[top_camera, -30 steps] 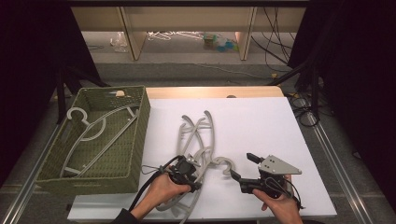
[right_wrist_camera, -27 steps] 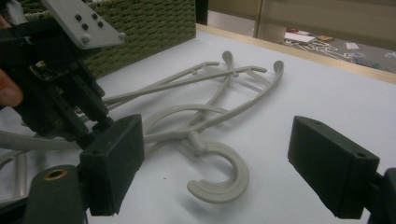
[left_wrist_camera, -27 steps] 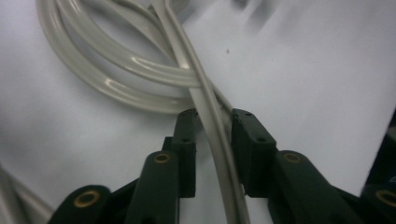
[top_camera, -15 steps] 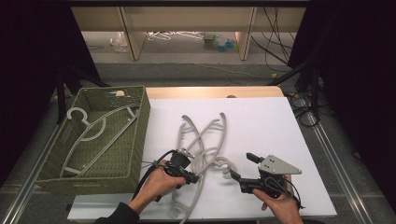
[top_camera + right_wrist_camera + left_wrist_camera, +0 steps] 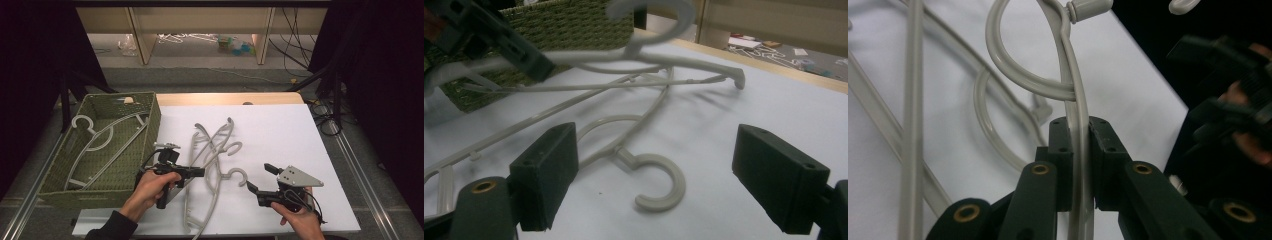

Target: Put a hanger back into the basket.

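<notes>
Several grey plastic hangers (image 5: 215, 145) lie tangled on the white table (image 5: 280, 130). My left gripper (image 5: 201, 172) (image 5: 1079, 125) is shut on the thin arm of one grey hanger (image 5: 1075, 100), whose hook (image 5: 1013, 75) curls just beyond the jaws. In the right gripper view that hanger (image 5: 684, 60) hangs lifted above the table, with the left gripper (image 5: 499, 35) at upper left. My right gripper (image 5: 260, 177) (image 5: 664, 170) stands open near the front edge, and the hook of another hanger (image 5: 239, 176) (image 5: 659, 187) lies on the table between its jaws, untouched.
A green woven basket (image 5: 150, 125) stands at the table's left with a grey hanger (image 5: 100, 135) inside. Bare white tabletop extends to the right and far side. Beyond the table are wooden shelf legs (image 5: 265, 35), floor clutter and cables (image 5: 325, 115).
The left gripper has moved left and up with a hanger arm in its jaws, dragging the tangled hangers along. The right gripper has stayed where it was.
</notes>
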### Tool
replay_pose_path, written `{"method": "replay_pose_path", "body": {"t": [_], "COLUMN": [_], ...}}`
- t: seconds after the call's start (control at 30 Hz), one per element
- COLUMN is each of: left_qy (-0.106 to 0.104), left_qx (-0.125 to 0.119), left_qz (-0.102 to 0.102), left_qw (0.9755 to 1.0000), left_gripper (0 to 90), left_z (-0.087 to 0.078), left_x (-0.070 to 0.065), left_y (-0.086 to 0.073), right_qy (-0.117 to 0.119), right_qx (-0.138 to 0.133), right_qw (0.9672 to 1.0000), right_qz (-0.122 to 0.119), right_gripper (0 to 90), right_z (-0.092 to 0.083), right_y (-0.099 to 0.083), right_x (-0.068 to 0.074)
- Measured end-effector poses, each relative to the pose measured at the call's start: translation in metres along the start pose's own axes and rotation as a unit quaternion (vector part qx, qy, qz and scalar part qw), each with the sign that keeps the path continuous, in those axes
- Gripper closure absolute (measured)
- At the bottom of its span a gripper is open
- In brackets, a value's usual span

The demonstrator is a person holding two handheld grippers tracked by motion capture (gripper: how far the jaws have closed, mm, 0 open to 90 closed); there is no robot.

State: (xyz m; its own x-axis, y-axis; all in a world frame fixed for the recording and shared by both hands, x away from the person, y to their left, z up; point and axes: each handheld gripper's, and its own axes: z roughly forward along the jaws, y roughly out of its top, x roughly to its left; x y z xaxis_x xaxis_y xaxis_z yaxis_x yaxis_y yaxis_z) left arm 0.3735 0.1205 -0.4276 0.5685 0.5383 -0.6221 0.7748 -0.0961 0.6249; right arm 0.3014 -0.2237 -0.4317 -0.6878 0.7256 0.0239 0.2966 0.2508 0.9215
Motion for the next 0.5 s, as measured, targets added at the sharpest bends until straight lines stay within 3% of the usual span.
{"method": "replay_pose_path", "body": {"t": [0.2, 0.23, 0.3, 0.33, 0.37, 0.5], "left_qy": [-0.028, -0.032, -0.031, -0.049, -0.053, -0.063], "left_qx": [-0.035, -0.04, -0.047, -0.057, -0.064, -0.09], "left_qz": [-0.04, -0.031, -0.038, -0.064, -0.072, -0.066], "left_qw": [0.9982, 0.9982, 0.9977, 0.9951, 0.994, 0.9918], "left_gripper": [81.0, 81.1, 81.1, 81.1, 81.0, 81.1], "left_z": [-0.017, -0.019, -0.021, -0.025, -0.027, -0.037], "left_x": [0.002, 0.003, 0.002, 0.003, 0.003, 0.005], "left_y": [0.005, 0.006, 0.007, 0.008, 0.009, 0.013], "right_qy": [0.0, 0.002, 0.004, 0.002, 0.002, 0.001], "right_qx": [0.0, -0.005, 0.0, 0.0, 0.0, 0.004], "right_qw": [1.0, 1.0, 1.0, 1.0, 1.0, 1.0], "right_qz": [-0.001, 0.001, -0.003, -0.002, -0.002, 0.003], "right_gripper": [19.5, 19.5, 19.5, 19.5, 19.5, 19.5], "right_z": [0.0, 0.001, 0.001, 0.001, 0.0, 0.0], "right_y": [0.0, -0.001, -0.001, -0.001, 0.0, -0.001], "right_x": [0.0, 0.0, 0.0, 0.0, 0.0, 0.0]}}
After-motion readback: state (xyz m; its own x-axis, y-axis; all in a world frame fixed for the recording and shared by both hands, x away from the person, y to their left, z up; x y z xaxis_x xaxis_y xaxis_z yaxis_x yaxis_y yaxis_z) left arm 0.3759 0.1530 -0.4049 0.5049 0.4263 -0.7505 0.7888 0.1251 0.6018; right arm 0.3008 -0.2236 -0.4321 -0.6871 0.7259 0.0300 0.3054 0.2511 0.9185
